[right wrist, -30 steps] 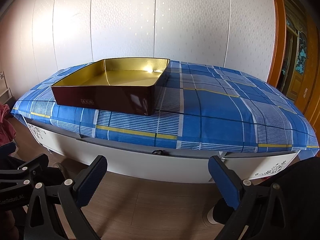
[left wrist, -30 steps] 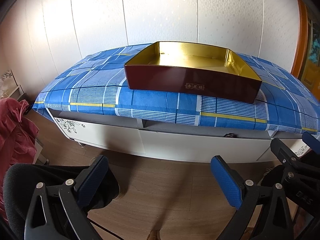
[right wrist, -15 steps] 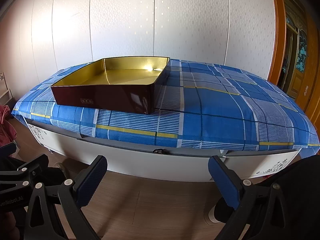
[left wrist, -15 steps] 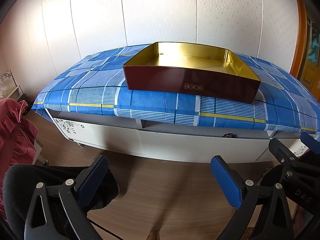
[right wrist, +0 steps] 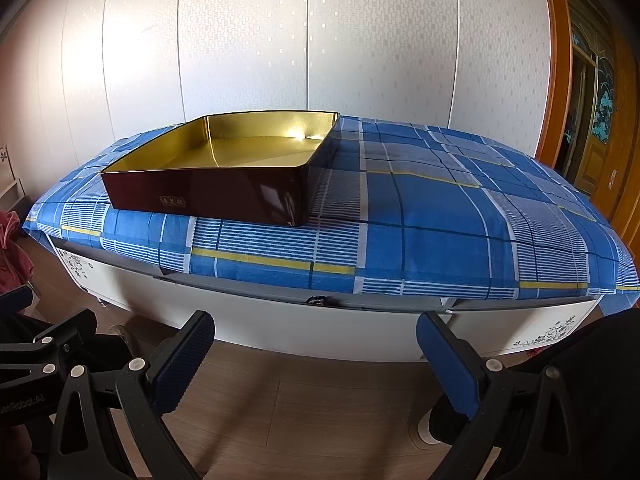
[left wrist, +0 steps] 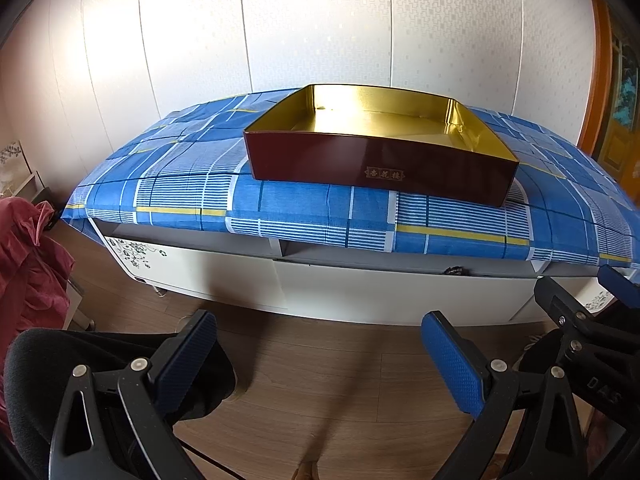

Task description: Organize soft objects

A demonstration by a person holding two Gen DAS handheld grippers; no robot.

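Observation:
A shallow dark red box (left wrist: 376,164) (right wrist: 208,196) with a gold inside rests on a blue plaid cloth (left wrist: 304,208) (right wrist: 432,224) spread over a low white cabinet. Nothing lies inside the box. A heap of red fabric (left wrist: 28,264) (right wrist: 10,248) sits at the far left, near the floor. My left gripper (left wrist: 318,356) hangs open over the wooden floor, well short of the cabinet, with nothing between its blue pads. My right gripper (right wrist: 314,358) is open too, at about the same height, holding nothing. Each wrist view catches the edge of the other gripper.
The white cabinet (left wrist: 360,292) (right wrist: 320,328) stands against a pale panelled wall. Brown wooden floor (left wrist: 320,392) lies between the grippers and the cabinet. A wooden door frame (right wrist: 560,80) rises on the right. A black rounded cushion (left wrist: 48,364) sits low on the left.
Both views have risen and drawn slightly back, so the box and cabinet sit a little lower in frame. Both grippers stay open and hold nothing.

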